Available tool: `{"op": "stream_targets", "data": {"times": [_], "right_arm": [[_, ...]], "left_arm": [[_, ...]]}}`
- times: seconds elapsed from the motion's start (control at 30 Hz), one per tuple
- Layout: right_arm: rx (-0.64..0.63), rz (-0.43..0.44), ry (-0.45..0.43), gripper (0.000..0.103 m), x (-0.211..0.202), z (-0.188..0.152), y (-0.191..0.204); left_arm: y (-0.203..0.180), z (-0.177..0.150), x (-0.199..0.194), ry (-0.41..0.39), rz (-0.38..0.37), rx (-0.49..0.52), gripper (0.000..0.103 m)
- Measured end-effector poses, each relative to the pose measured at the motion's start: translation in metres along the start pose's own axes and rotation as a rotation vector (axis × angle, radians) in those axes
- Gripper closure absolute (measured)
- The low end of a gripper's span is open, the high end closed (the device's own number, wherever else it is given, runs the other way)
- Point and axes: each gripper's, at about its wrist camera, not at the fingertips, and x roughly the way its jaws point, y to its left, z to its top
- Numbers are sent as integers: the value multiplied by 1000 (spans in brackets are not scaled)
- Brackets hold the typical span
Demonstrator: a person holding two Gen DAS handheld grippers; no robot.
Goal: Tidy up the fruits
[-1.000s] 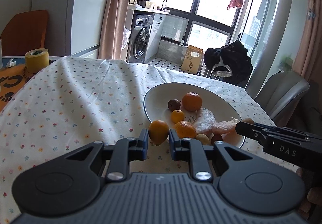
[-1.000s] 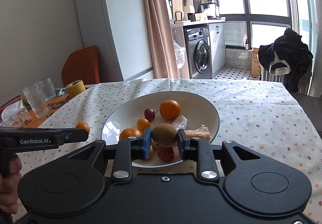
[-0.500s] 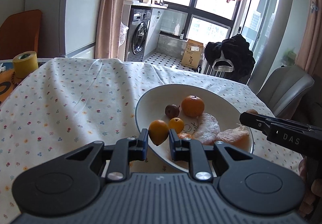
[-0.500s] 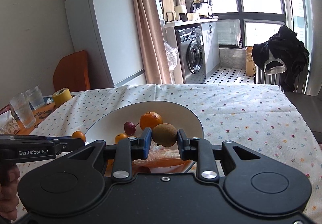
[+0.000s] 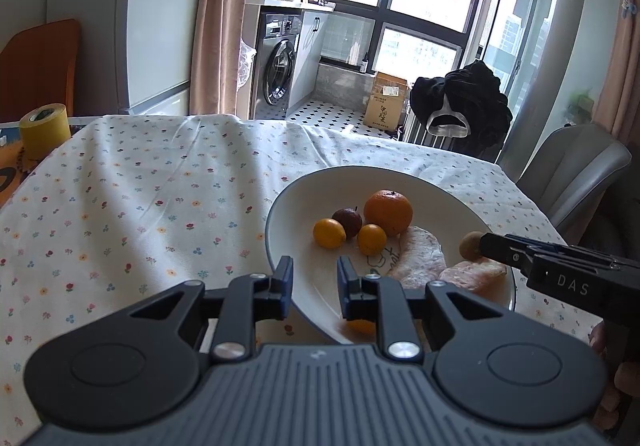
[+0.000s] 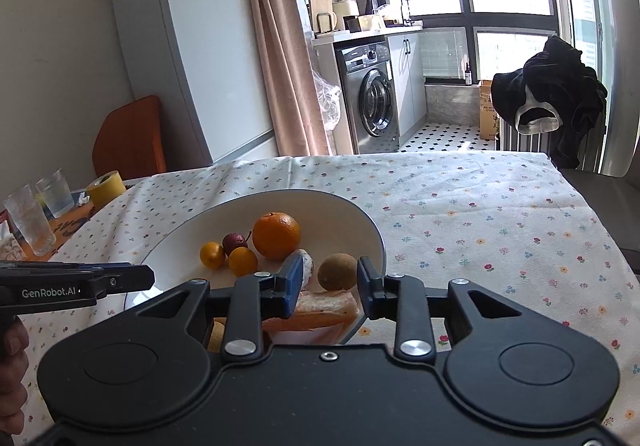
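Since both tools (image 5: 312,278) (image 6: 330,278) parted, fruits loose in plate (image 5: 288,205).

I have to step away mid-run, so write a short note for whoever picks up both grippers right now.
Left gripper: open, empty, over the plate's near rim.
Right gripper: open; the kiwi sits between its fingers, ungripped.
In the plate: big orange, dark plum, two small yellow-orange fruits, peeled pale pieces. Another orange fruit is partly hidden behind the left gripper.
No fruit shows on the tablecloth.
Left: back both grippers away.
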Motion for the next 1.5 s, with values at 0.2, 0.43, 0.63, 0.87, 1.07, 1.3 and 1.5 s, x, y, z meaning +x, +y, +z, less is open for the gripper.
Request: {"op": "stream_targets", "data": {"times": [0.2,0.43,0.63,0.87,1.07,1.3,1.5], "right_arm": [[-10,1,2,67,-7,-3,4],[-26,11,6,58,-18,-11,12],[-32,11,2,54,-30,-12,18],[-37,23,-16,48,-49,-13,23],[-46,42,-38,40,-68,-15,27],[-51,47,-49,25,-85,-14,29],[-46,44,-63,7,-101,-14,33]], "left_arm": [[4,-3,-7,7,10,-14,79],[10,-6,-20,7,24,-35,72],[16,-8,-34,-7,30,-57,61],[14,-12,-56,-36,36,-70,52],[10,-16,-78,-62,55,-79,32],[8,-21,-95,-62,50,-86,14],[9,-25,-112,-82,47,-78,5]]}}
